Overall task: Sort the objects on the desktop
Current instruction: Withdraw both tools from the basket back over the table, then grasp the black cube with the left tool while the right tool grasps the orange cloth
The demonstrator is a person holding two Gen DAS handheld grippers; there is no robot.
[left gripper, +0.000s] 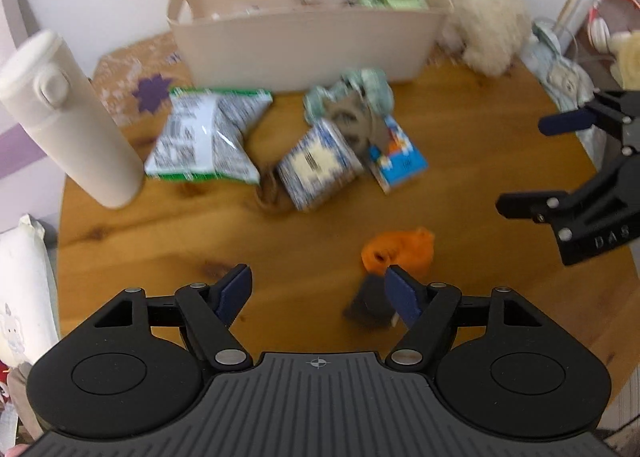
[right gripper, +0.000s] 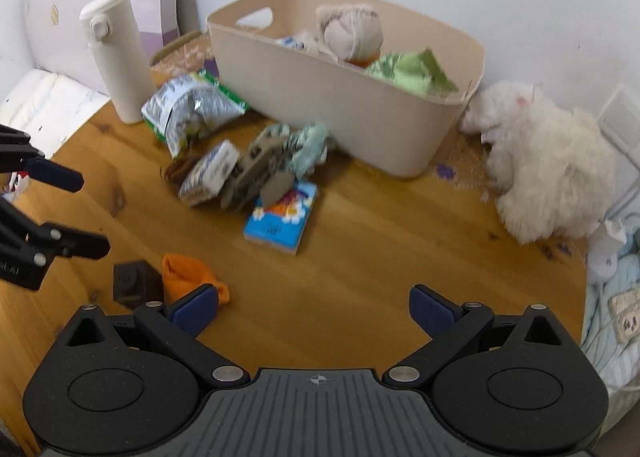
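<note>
On the round wooden table (left gripper: 304,241) lies a pile: a snack bag (left gripper: 204,137), a blue-white tissue pack (left gripper: 316,165), a blue card box (left gripper: 400,165), a green-white cloth (left gripper: 360,89) and a brown cardboard piece (left gripper: 356,121). Nearer sit an orange cloth (left gripper: 400,251) and a dark cube (left gripper: 370,305). My left gripper (left gripper: 318,285) is open above bare wood, its right finger just over the cube. My right gripper (right gripper: 314,301) is open with nothing between its fingers; the orange cloth (right gripper: 184,275) and the cube (right gripper: 136,283) lie by its left finger.
A beige bin (right gripper: 340,97) at the back holds a plush toy and green packets. A tall white bottle (right gripper: 116,57) stands at the back left, and a fluffy white plush (right gripper: 548,173) lies to the right of the bin. Bedding lies past the table's right edge.
</note>
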